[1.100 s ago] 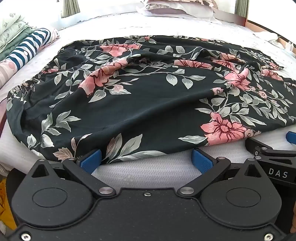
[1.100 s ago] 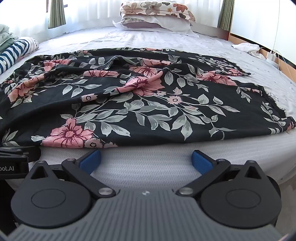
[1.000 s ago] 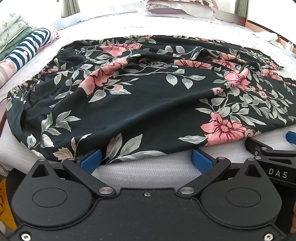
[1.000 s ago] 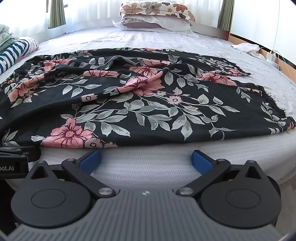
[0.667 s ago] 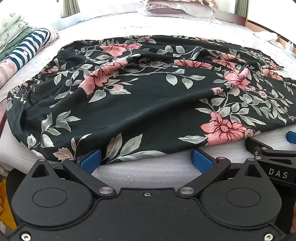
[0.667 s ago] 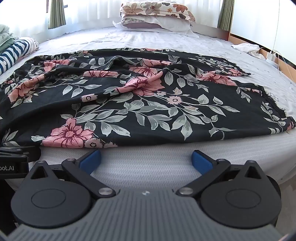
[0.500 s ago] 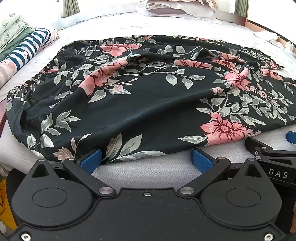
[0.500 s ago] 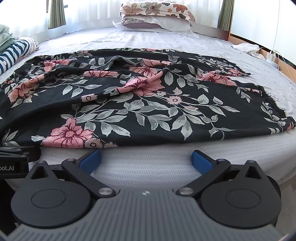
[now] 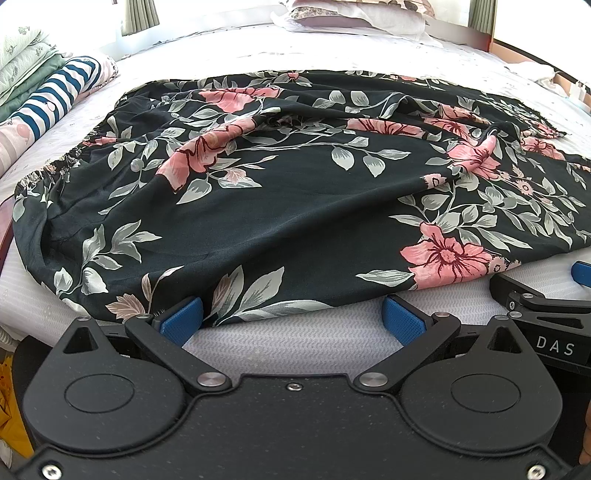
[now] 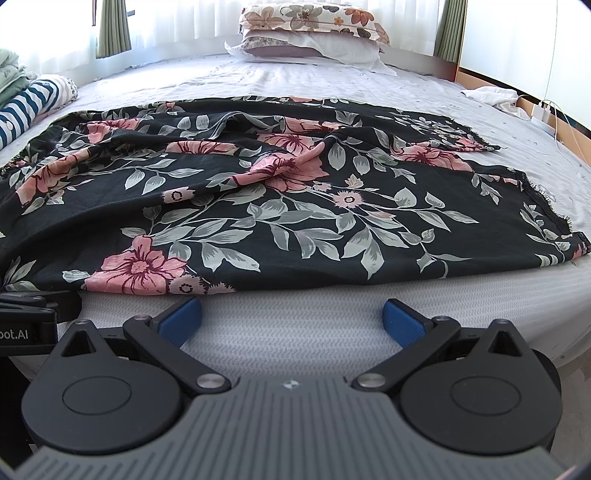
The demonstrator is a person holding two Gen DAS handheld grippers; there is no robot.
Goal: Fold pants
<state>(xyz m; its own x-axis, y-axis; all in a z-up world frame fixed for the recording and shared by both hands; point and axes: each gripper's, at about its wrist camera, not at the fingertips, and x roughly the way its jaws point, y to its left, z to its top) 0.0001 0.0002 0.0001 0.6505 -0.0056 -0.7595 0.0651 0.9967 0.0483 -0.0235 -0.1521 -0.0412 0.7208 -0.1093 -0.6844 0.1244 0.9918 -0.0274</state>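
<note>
Black floral pants (image 9: 280, 206) lie spread across the white bed (image 10: 332, 81), rumpled, with pink flowers and grey-green leaves printed over them. Their gathered waistband sits toward the left side of the bed, and the frayed leg hems reach toward the right side.

The left hand-held gripper (image 9: 293, 319) hovers at the near edge of the bed with its jaws wide apart; its left blue pad (image 9: 183, 319) is just at the hem of the fabric, though whether it touches cannot be told, and the right pad stands clear over bare mattress. The right hand-held gripper (image 10: 291, 319) is likewise spread open and holds nothing, both pads just short of the cloth's near edge. Each gripper shows at the margin of the other's view, side by side.

Folded striped laundry (image 9: 55, 99) is stacked on the left of the bed, apart from the pants. Floral pillows (image 10: 310, 33) rest at the far end, and a small white cloth (image 10: 491, 96) lies at the right edge.
</note>
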